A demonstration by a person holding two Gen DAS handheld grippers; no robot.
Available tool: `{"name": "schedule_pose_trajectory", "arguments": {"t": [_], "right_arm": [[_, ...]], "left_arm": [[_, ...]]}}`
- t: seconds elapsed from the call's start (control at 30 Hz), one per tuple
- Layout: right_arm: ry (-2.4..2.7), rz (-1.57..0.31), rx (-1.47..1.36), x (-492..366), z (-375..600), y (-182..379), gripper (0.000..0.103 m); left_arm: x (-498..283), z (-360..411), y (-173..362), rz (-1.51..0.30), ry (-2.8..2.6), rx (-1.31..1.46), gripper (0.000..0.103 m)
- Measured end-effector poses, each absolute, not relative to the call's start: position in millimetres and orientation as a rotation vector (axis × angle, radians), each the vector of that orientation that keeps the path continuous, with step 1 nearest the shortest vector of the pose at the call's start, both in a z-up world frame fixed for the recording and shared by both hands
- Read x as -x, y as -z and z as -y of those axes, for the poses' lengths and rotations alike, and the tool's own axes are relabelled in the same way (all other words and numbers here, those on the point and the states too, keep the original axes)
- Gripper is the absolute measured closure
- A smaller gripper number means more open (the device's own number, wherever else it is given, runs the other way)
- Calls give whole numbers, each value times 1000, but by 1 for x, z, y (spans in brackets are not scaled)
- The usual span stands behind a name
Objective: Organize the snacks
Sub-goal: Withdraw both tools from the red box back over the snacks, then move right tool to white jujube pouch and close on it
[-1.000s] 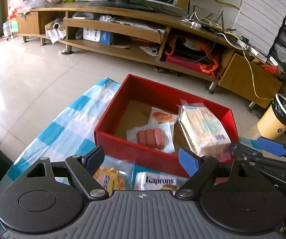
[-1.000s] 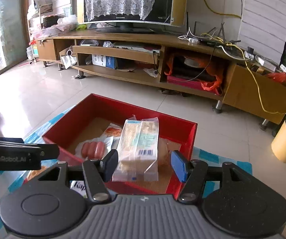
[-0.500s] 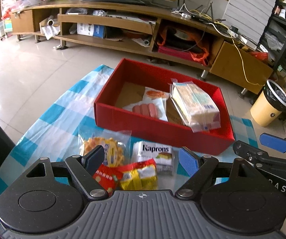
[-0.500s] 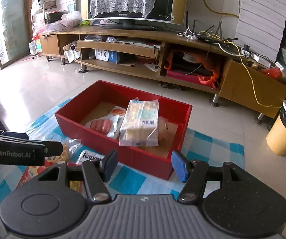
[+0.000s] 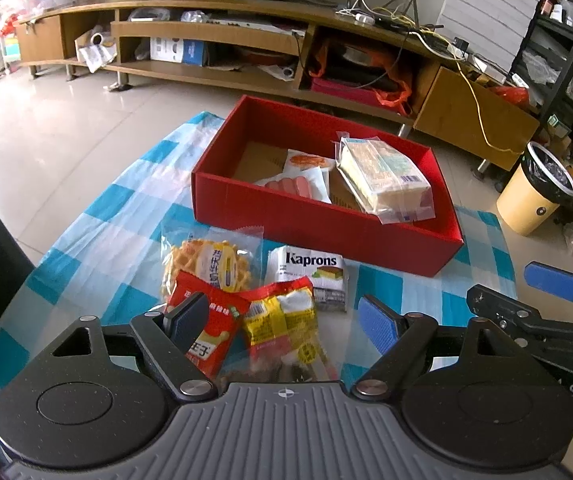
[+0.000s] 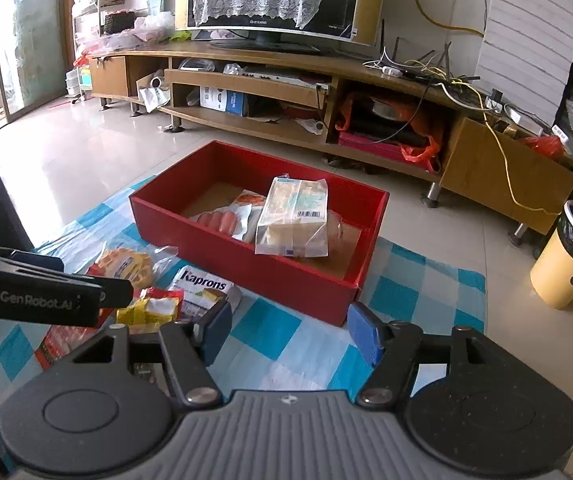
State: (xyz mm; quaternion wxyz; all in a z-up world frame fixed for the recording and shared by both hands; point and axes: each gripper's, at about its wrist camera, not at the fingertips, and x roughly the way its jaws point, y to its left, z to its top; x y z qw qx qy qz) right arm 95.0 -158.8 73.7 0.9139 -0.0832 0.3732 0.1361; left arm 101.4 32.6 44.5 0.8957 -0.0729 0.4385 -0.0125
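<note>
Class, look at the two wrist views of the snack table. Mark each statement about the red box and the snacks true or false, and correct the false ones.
1. The sausage pack lies inside the red box. True.
2. The Kaprons pack is inside the box. False: it lies on the checked cloth in front of it.
3. The left gripper is clamped on the waffle. False: its jaws are open and grip nothing.
4. The right gripper holds nothing. True.
</note>
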Motion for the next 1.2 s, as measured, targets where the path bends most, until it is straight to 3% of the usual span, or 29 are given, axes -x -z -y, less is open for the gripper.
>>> {"name": "schedule_pose_trajectory", "arguments": {"t": [0.5,1.2], "right_arm": [[-297,-828,161,-56,166,-64,38],[-351,-1288,-184,18,189,8,37]], "left_arm": [[-78,-40,-39,-937,42,156,17],[-61,-64,-54,-915,122,271,16]]}}
